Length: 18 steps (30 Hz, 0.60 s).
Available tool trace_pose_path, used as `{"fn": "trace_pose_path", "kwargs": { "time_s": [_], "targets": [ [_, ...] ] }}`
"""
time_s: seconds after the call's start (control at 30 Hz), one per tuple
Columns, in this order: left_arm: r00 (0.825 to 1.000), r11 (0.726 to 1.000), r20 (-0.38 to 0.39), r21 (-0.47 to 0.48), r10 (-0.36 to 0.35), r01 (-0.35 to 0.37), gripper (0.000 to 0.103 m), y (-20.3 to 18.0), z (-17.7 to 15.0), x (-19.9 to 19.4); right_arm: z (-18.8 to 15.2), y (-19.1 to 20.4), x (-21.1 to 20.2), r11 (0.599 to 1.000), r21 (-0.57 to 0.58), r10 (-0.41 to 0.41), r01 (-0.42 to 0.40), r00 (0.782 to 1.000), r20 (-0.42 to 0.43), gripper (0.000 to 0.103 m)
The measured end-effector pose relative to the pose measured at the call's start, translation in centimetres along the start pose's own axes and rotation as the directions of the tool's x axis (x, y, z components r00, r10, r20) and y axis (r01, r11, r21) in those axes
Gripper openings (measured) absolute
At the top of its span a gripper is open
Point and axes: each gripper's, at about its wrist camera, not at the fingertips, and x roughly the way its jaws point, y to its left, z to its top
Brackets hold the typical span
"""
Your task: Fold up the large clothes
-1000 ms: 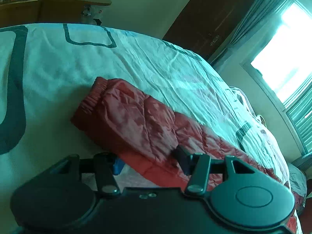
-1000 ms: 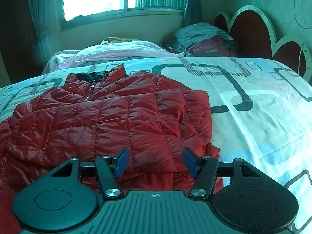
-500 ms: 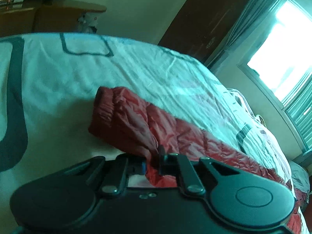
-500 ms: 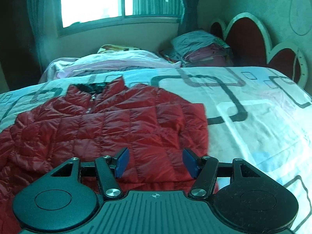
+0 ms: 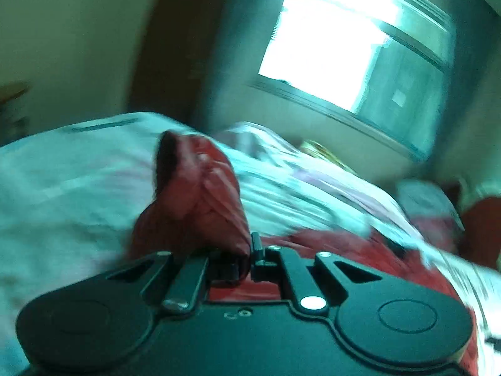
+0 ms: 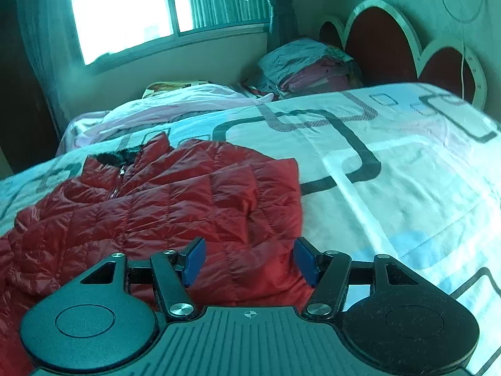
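Observation:
A red quilted jacket (image 6: 175,206) lies spread on the bed, collar toward the window, zipper showing. My right gripper (image 6: 249,261) hovers open just above its lower right part, blue pads apart with nothing pinched. In the blurred left wrist view, my left gripper (image 5: 249,255) is shut on the jacket's red sleeve (image 5: 197,200). The sleeve is lifted off the sheet and its cuff end stands up in front of the camera. The rest of the jacket (image 5: 344,247) trails to the right behind the gripper.
The bed carries a white sheet with dark and blue rounded-square patterns (image 6: 360,163). A pink blanket (image 6: 175,103) and stacked pillows (image 6: 310,69) lie at the far side under the window (image 6: 125,12). A red scalloped headboard (image 6: 385,44) stands at the right.
My left gripper closed on the sleeve, then lifted it and swung it right toward the window side, rolling as it went. My right gripper drifted slightly over the jacket and stayed open.

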Motion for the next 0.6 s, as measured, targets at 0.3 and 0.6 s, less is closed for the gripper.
{"fn": "trace_pose_path", "kwargs": {
  "time_s": [0.3, 0.6],
  "targets": [
    [0.939, 0.910, -0.250, 0.283, -0.235, 0.303, 0.006, -19.0, -4.3, 5.9, 0.9, -5.1, -1.7, 0.995, 0.102, 0.014, -0.016, 1.000, 0.026, 0.062],
    [0.873, 0.816, -0.374, 0.365, -0.313, 0.449, 0.006, -28.7, -9.4, 6.9, 0.9, -10.8, -3.2, 0.980, 0.200, -0.024, 0.017, 0.999, 0.030, 0.062]
  ]
}}
